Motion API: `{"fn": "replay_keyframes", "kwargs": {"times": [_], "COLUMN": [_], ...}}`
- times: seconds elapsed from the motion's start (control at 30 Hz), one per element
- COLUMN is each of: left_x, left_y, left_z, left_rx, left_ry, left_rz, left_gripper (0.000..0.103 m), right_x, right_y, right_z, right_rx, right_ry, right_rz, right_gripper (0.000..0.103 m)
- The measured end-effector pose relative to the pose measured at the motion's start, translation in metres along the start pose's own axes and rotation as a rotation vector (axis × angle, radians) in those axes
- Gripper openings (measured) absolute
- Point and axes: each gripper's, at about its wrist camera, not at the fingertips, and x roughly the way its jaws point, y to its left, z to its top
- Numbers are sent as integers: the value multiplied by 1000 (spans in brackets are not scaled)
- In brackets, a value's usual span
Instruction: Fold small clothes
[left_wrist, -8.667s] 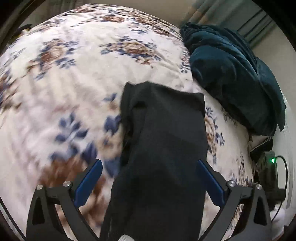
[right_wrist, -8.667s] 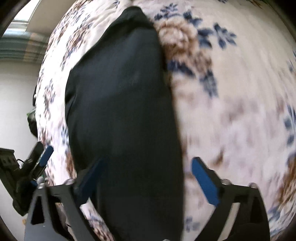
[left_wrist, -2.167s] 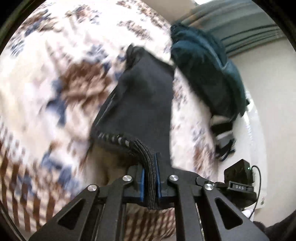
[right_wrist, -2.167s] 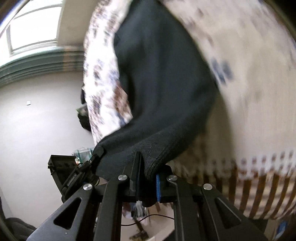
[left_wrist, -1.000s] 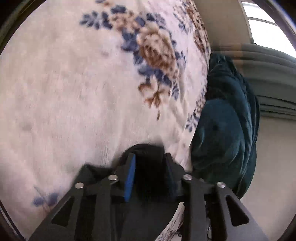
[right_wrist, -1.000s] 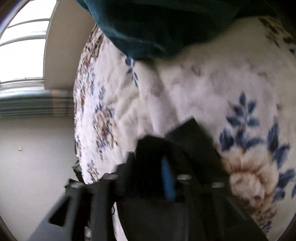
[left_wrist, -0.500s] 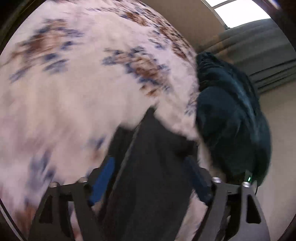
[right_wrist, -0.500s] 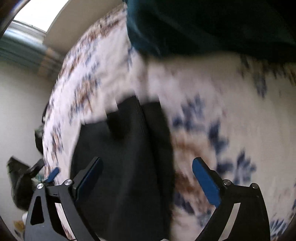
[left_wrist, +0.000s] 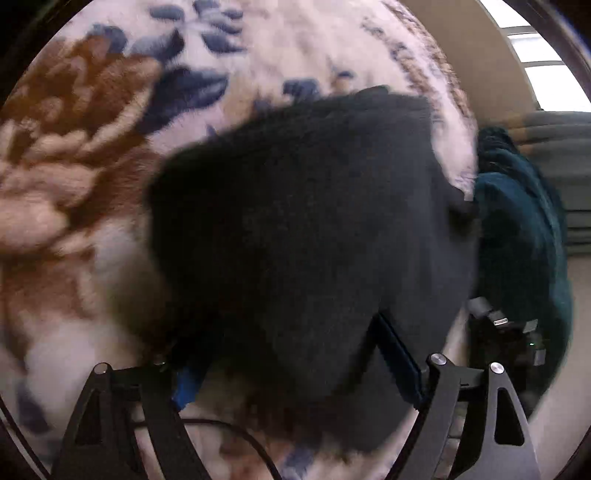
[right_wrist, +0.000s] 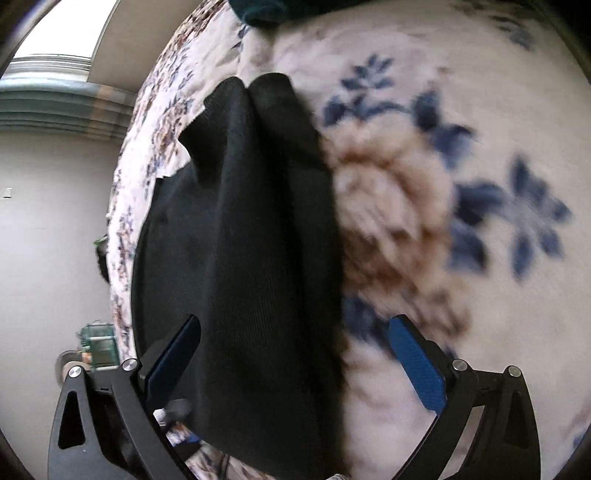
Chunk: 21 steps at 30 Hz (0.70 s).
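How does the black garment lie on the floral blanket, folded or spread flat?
Folded. The black garment lies doubled on the floral blanket: two rounded layers meet at its far end in the right wrist view, one layer overlapping the other. The fold is untidy.

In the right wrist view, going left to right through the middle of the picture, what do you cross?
Pale wall → narrow strip of the floral blanket's edge → black garment lying on the blanket → brown flower print → blue leaf print.
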Motion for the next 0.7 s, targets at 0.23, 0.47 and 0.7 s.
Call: {"fn": "replay_keyframes", "kwargs": {"times": [0.23, 0.47, 0.7], "left_x": [-2, -18, -40], "left_y": [-1, -11, -43], "left_z": [9, 21, 67], "left_rx": [-110, 20, 328], "left_ry": [-36, -134, -119], "left_rz": [-23, -25, 18], "left_gripper": [86, 42, 35], "right_x": [40, 46, 10], "right_y": [4, 20, 7], "right_z": [67, 66, 11], "right_rx": [48, -22, 136], "right_ry": [43, 15, -90], "right_rz": [122, 29, 105], "right_gripper": [103, 35, 25]}}
